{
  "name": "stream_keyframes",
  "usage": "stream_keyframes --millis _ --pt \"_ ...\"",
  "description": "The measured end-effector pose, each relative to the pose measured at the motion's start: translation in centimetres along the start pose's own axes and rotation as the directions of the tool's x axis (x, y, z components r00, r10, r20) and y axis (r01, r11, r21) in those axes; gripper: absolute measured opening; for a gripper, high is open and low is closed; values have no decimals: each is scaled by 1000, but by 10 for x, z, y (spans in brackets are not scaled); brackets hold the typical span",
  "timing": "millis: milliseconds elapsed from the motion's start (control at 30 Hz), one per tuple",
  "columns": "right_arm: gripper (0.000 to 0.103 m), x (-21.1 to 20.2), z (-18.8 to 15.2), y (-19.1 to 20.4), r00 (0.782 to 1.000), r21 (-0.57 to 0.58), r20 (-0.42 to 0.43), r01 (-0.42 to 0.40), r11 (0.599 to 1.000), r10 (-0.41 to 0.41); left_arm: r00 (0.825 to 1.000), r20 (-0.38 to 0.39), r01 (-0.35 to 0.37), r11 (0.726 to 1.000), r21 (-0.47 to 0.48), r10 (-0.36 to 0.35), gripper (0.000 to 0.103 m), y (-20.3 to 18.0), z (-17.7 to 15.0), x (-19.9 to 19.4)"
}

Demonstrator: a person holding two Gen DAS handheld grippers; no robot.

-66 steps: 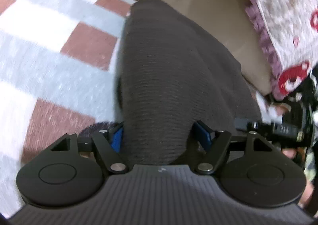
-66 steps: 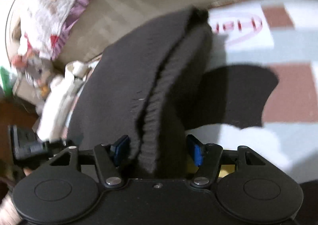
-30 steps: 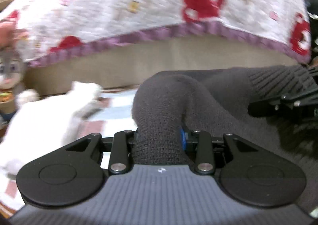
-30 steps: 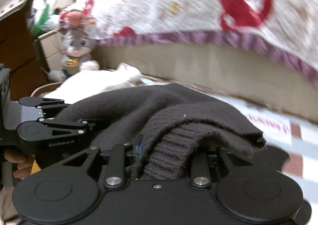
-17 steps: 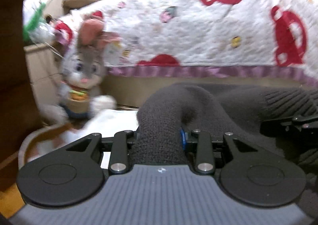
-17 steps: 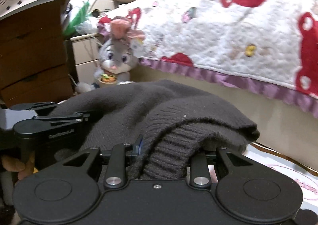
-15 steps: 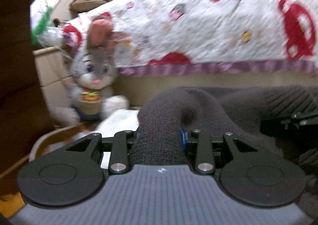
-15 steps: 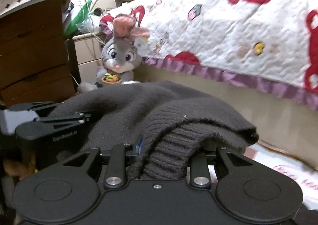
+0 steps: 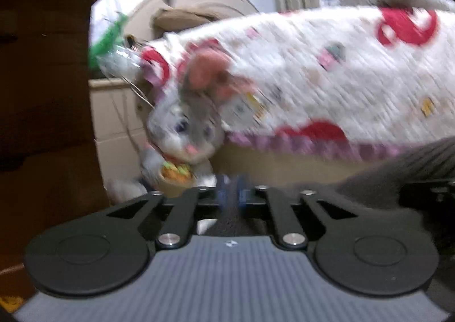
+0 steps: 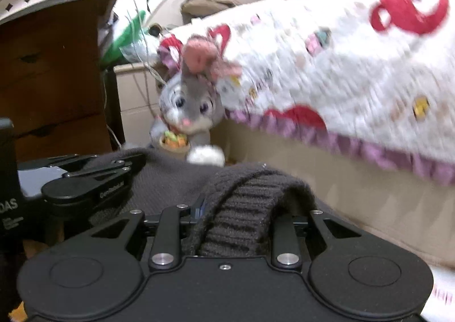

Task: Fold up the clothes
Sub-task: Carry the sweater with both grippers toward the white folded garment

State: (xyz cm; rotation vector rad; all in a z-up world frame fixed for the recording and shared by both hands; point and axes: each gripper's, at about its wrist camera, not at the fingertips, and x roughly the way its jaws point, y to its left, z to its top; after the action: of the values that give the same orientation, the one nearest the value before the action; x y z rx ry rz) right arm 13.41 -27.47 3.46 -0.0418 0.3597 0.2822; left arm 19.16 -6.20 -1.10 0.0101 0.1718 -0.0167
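Note:
A dark grey knitted garment [image 10: 241, 202] is held up in the air between both grippers. My right gripper [image 10: 236, 208] is shut on a thick ribbed fold of it that bulges over the fingers. My left gripper [image 9: 231, 198] is shut with its blue pads nearly together, pinching a thin edge of the same garment [image 9: 398, 180], which stretches off to the right. The left gripper also shows at the left of the right wrist view [image 10: 93, 180], resting against the cloth.
A bed with a white quilt printed in red [image 10: 355, 66] fills the right side. A grey plush rabbit [image 10: 193, 106] sits by the bed's corner. A brown wooden dresser [image 10: 51, 80] stands at the left. A cardboard box [image 9: 119, 123] is behind the rabbit.
Both grippers have risen and tilted up with the garment. The thick bulge of cloth in the left gripper has slipped down to a thin edge and its fingers have closed further.

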Motion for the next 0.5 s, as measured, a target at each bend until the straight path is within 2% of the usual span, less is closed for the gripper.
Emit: stream_keyframes --millis 67,133,200,267,333,367,433,467,500 --pt "30 8 16 4 999 -49 48 3 999 -1 998 56 7 998 -68 -3 0 21 14 6" --pt "29 19 27 7 997 -77 75 -26 997 32 999 41 7 994 -111 -2 0 38 19 16" --pt "29 36 22 8 999 -65 35 -36 997 38 993 -75 72 979 -190 -87 3 54 0 29" --pt "29 48 -2 5 999 -30 -46 -2 1000 1 962 -204 124 956 -266 -181 4 67 -28 43" --pt "30 51 -31 -7 993 54 -116 43 998 -37 924 -346 83 969 -234 -163 8 74 -59 59" --pt "30 49 -43 -18 988 104 -142 70 992 -54 898 -414 63 975 -214 -149 10 77 -74 67" --pt "30 44 -62 -38 978 187 -184 128 974 -94 845 -501 55 963 -264 -186 16 88 -96 79" --pt "30 42 -70 -51 973 234 -205 150 961 -102 826 -519 53 946 -319 -221 22 92 -102 84" --pt "30 41 -78 -63 969 286 -225 166 944 -102 818 -517 55 928 -369 -254 30 94 -104 87"
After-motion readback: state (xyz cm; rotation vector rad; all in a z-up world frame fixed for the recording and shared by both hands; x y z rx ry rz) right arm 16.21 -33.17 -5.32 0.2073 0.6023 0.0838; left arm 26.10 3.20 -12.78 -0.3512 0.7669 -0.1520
